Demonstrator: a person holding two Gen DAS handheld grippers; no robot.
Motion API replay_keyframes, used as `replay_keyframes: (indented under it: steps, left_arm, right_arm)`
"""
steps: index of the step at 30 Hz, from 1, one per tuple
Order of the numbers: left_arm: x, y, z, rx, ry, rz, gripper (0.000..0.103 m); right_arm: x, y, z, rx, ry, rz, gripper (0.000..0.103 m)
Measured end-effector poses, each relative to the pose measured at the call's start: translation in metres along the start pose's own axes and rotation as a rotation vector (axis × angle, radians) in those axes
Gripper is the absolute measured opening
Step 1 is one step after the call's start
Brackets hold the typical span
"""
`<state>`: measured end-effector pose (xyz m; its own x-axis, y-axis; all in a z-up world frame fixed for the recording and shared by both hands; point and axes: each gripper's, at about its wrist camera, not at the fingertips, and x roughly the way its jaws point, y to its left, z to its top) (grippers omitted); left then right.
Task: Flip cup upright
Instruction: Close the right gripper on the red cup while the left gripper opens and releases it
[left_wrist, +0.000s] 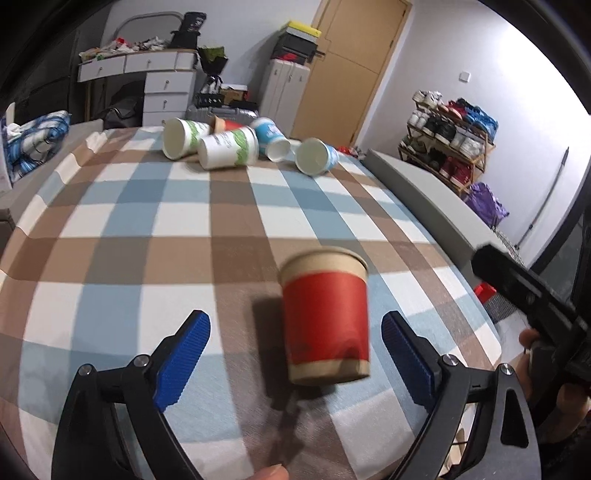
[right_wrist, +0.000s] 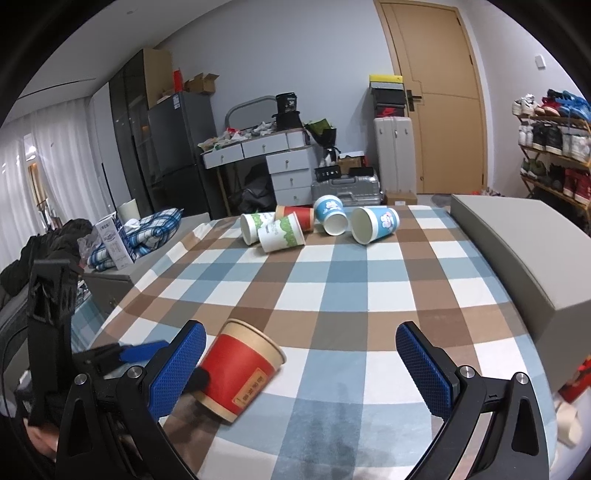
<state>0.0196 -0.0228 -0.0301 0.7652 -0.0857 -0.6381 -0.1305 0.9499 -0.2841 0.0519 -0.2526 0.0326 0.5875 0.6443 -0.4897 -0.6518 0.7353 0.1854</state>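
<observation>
A red and tan paper cup (left_wrist: 327, 321) is between my left gripper's (left_wrist: 295, 365) open blue fingers, blurred, mouth up, just above or on the checked cloth; no finger touches it. In the right wrist view the same cup (right_wrist: 240, 373) looks tilted, mouth toward the upper right, near the left finger (right_wrist: 177, 369) of my right gripper (right_wrist: 301, 369), which is open and empty. The left gripper (right_wrist: 125, 352) shows beside the cup. Several other paper cups (right_wrist: 282, 232) lie on their sides at the table's far end.
The checked tablecloth (right_wrist: 332, 295) covers the table. A grey box (right_wrist: 517, 251) lies along the right edge. Beyond are a desk with drawers (right_wrist: 266, 155), suitcases (right_wrist: 347, 188), a door, a shoe rack (right_wrist: 554, 147) and bedding (right_wrist: 147, 229) on the left.
</observation>
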Motion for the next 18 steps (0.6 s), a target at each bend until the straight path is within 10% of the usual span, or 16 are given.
replay_keyframes:
  steps: [18]
  left_arm:
    - [-0.013,0.047,0.018,-0.067,-0.057,0.099,0.101]
  right_arm:
    - [0.048,0.002,-0.008,0.118,0.18,0.085,0.103]
